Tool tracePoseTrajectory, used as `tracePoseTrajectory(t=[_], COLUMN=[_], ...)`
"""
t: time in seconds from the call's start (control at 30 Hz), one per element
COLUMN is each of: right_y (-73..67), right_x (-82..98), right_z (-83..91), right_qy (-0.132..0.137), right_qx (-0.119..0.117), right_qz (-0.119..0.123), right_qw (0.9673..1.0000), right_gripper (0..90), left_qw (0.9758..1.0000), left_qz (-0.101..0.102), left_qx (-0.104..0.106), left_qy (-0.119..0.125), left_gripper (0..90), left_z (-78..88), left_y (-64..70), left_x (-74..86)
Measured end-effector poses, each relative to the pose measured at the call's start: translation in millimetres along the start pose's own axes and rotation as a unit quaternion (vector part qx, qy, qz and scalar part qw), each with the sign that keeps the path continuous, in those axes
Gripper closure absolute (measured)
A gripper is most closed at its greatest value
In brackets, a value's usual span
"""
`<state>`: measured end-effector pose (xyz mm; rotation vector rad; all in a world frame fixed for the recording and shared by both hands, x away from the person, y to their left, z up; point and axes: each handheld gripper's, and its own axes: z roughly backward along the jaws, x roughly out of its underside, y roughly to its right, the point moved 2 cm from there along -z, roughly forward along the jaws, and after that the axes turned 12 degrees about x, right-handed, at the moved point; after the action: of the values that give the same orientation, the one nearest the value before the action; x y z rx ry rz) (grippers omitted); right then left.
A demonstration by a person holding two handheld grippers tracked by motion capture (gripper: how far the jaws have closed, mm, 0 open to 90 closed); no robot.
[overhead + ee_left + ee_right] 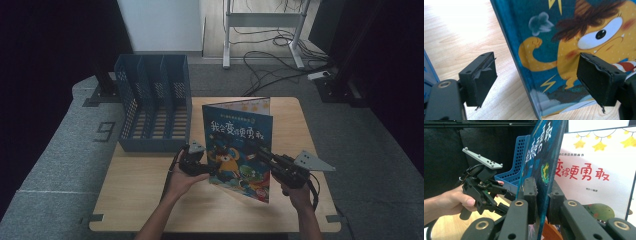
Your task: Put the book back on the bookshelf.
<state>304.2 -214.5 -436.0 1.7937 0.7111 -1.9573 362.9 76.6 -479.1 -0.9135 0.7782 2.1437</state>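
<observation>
While right tongs (541, 200) pinch book (240, 145), left tongs (536, 80) seemingly straddle it.

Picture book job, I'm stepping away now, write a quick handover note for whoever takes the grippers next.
Right gripper: shut on the picture book's front cover, holding it upright and part open on the wooden table.
Left gripper: open, jaws either side of the book's spine edge, not clamped.
Blue file rack: at the table's back left, slots empty.
Done: book stood up.
Left: probably grip the spine and slot the book into the rack.
</observation>
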Motion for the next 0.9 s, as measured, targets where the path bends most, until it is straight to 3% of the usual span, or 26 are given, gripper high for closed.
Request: tracePoseTrajectory(t=[0.47, 0.9], right_y=[-0.6, 1.1], right_x=[1.0, 2.1], right_z=[2.0, 3.2], right_qy=[0.000, -0.006], right_qx=[0.005, 0.007], right_qz=[0.017, 0.025], right_qw=[0.9998, 0.9997], right_gripper=[78.1, 76.7], left_qw=[0.9995, 0.9989], left_qz=[-0.023, -0.021], left_qx=[0.016, 0.030], left_qy=[0.014, 0.029], left_gripper=[15.4, 15.6], left_z=[4.8, 10.2], left_y=[7.0, 3.0], left_x=[-23.1, -36.3])
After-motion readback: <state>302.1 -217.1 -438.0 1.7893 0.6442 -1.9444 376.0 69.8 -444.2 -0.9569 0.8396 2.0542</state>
